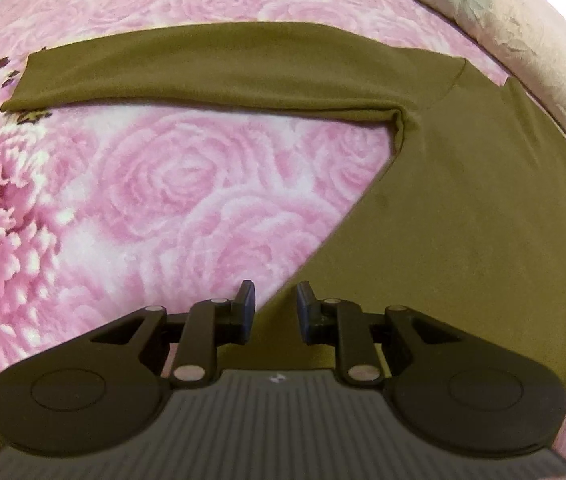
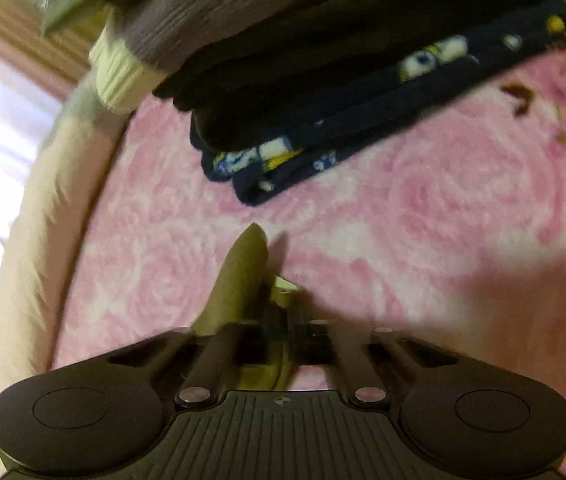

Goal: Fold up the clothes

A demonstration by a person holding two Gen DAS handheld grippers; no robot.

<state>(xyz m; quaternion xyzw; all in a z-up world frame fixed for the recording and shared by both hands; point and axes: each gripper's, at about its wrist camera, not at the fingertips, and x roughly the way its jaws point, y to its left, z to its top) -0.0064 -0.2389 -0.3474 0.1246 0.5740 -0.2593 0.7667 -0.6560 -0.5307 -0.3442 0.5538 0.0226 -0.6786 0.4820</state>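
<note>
The olive shirt (image 1: 463,208) lies flat on the pink bed cover (image 1: 171,200), one sleeve stretched out. The left tongs (image 1: 275,308) hang released over its edge; the right tongs (image 2: 279,312) are clenched on an olive corner. A careless pull may wrinkle the shirt

No words, numbers or brand names are showing legibly in either view. The only signs: a small pale mark (image 1: 275,378) is sitting on the ribbed grey housing just behind the fingers in the left wrist view, its shape too small to make out; a small crosshair circle (image 2: 281,401) is sitting at the same spot in the right wrist view. Print on the folded navy fabric (image 2: 423,60) ahead of the fingers is cartoon eyes only, blurred.
</note>
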